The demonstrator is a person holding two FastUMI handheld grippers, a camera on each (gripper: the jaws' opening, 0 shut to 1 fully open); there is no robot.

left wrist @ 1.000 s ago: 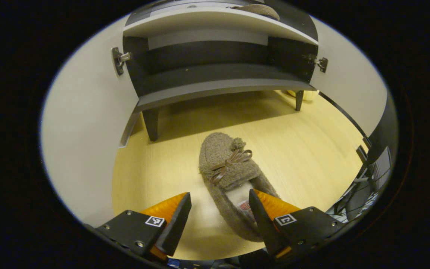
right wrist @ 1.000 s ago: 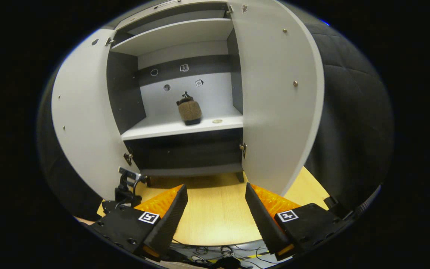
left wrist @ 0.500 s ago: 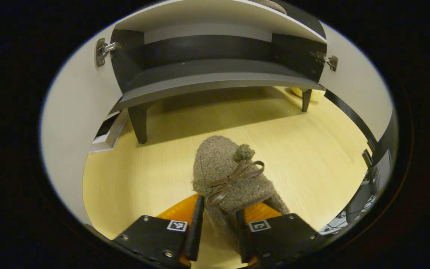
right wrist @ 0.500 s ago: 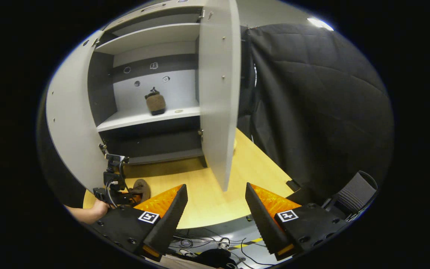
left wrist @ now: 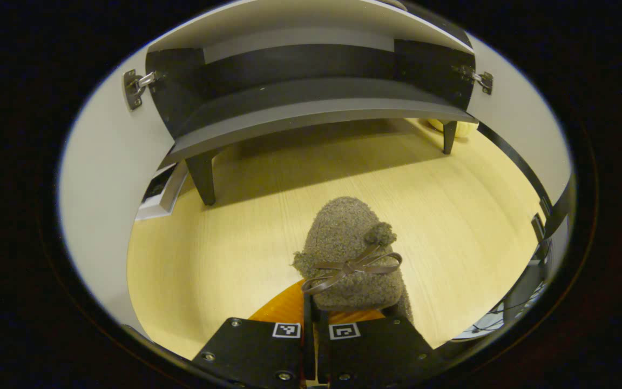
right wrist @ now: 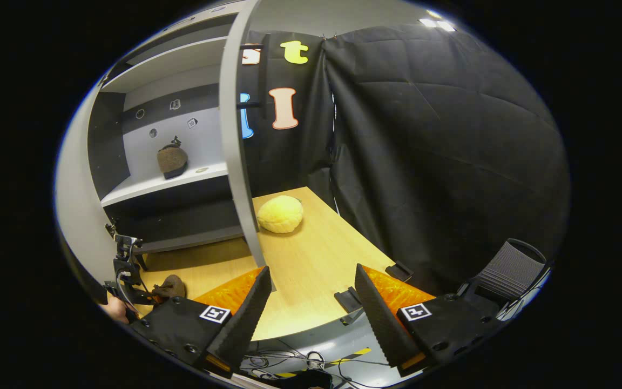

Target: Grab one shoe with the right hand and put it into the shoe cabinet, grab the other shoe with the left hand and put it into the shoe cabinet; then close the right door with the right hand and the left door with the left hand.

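In the left gripper view, the left tool [left wrist: 311,324] is sitting at 6 o'clock with its two fingers pressed nearly together, pinching the back of the fuzzy brown shoe [left wrist: 351,254]. The heel of that shoe is hiding behind the fingers, so the exact spot of the pinch is hard to see. The toe is pointing toward 12 o'clock, at the shoe cabinet [left wrist: 311,105]. The shoe's sole is hiding, so I cannot tell if it is touching the table [left wrist: 208,254]. The cabinet's top is being cut off at the edge.

In the right gripper view, the left tool [right wrist: 127,281] is showing small at 8 o'clock with the same shoe beside it, but it is too tiny to make out well. The other shoe [right wrist: 171,160] is sitting on a white shelf [right wrist: 143,186] inside the cabinet, at 10 o'clock. The open right door [right wrist: 235,140] is standing edge-on near the middle. A yellow soft thing [right wrist: 280,214] is lying on the table just right of the door. The right tool [right wrist: 311,308] is sitting at 6 o'clock with its fingers spread wide, holding nothing.
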